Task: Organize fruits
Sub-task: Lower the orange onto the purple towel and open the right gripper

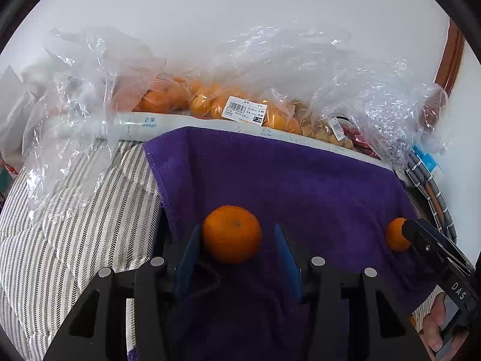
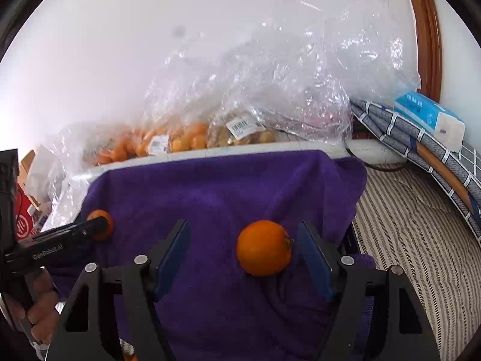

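Left gripper (image 1: 237,249): your jaws parted around a tangerine (image 1: 231,234); left pad touching, right clear
Right gripper (image 2: 243,252): released; second tangerine (image 2: 264,248) between fingers
Surface: both on purple towel (image 1: 285,174)

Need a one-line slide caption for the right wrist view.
Right gripper open around an orange resting on a purple towel, bagged fruit behind.
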`<act>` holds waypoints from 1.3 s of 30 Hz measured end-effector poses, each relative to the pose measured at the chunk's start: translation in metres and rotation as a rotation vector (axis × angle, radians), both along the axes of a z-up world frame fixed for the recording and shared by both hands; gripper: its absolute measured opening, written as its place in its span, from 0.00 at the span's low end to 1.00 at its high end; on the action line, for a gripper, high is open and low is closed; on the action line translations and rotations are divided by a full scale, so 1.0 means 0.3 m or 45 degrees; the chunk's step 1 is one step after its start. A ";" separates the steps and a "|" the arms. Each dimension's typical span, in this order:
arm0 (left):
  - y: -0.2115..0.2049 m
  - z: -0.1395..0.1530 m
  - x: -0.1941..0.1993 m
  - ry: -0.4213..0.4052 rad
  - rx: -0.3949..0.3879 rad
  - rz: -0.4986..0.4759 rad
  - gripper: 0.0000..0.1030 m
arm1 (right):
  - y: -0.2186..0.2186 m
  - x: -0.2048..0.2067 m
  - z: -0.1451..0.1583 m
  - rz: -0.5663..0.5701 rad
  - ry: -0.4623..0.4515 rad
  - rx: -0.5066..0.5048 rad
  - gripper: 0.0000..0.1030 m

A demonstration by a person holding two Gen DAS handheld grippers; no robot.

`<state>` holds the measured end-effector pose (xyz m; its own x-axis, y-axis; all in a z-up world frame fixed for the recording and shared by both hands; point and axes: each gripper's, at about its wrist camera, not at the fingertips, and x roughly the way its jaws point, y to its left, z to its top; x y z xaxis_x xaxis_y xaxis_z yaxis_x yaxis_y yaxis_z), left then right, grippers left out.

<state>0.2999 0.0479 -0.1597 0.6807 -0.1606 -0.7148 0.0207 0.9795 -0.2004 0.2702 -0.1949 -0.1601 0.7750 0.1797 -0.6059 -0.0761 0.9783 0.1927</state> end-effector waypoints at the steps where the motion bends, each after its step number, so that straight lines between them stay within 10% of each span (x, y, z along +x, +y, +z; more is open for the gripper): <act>1: -0.001 0.004 -0.004 -0.005 0.005 0.003 0.47 | 0.002 -0.004 0.006 0.000 -0.009 -0.001 0.72; 18: -0.023 0.181 -0.121 -0.163 -0.043 -0.018 0.47 | -0.015 -0.194 0.154 -0.097 -0.015 -0.142 0.72; 27: -0.058 0.227 -0.298 -0.144 0.092 -0.040 0.47 | -0.061 -0.381 0.164 -0.090 0.068 -0.111 0.69; 39: 0.080 0.280 -0.528 -0.075 -0.010 0.023 0.47 | 0.008 -0.541 0.145 -0.018 0.099 -0.107 0.66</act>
